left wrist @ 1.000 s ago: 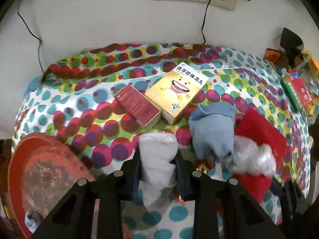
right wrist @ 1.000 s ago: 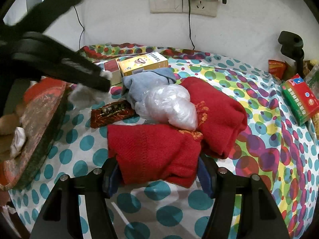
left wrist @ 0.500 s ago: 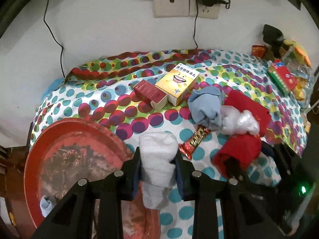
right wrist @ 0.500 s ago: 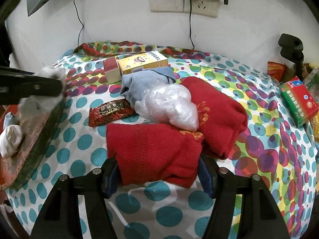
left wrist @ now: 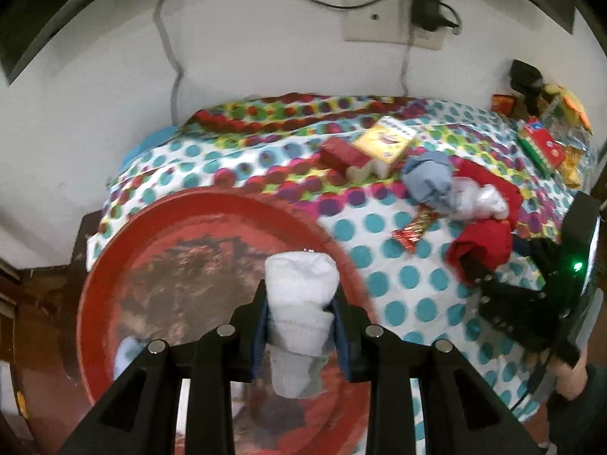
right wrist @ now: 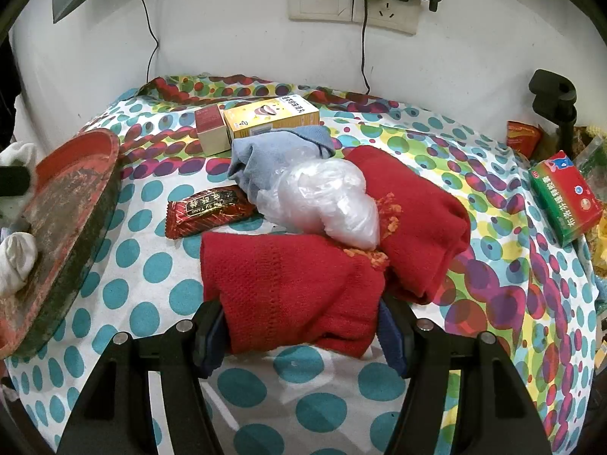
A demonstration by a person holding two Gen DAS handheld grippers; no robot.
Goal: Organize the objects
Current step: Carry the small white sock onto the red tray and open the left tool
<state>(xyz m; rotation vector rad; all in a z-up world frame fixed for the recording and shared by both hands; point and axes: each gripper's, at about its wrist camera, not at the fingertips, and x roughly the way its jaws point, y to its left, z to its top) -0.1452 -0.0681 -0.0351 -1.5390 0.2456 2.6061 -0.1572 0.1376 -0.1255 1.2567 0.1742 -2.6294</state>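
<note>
My left gripper [left wrist: 301,314] is shut on a rolled white sock [left wrist: 299,295] and holds it above the round red tray [left wrist: 182,227] at the table's left end. Another white sock [right wrist: 15,258] lies in the tray [right wrist: 76,204]. My right gripper [right wrist: 299,322] has its jaws wide around the near end of a red knitted cloth [right wrist: 296,288] on the dotted tablecloth; whether it grips the cloth is unclear. A crumpled clear plastic bag [right wrist: 322,197] and a blue-grey sock [right wrist: 273,155] lie on the cloth's far side.
A red snack wrapper [right wrist: 206,210] lies left of the cloth. A small red box [right wrist: 210,132] and a yellow box [right wrist: 271,117] stand at the back. A green-red box [right wrist: 565,197] and packets sit at the right edge. Cables hang from wall sockets.
My left gripper has carried the white sock left and up from the pile to above the red tray. The right gripper and red cloth have stayed in place.
</note>
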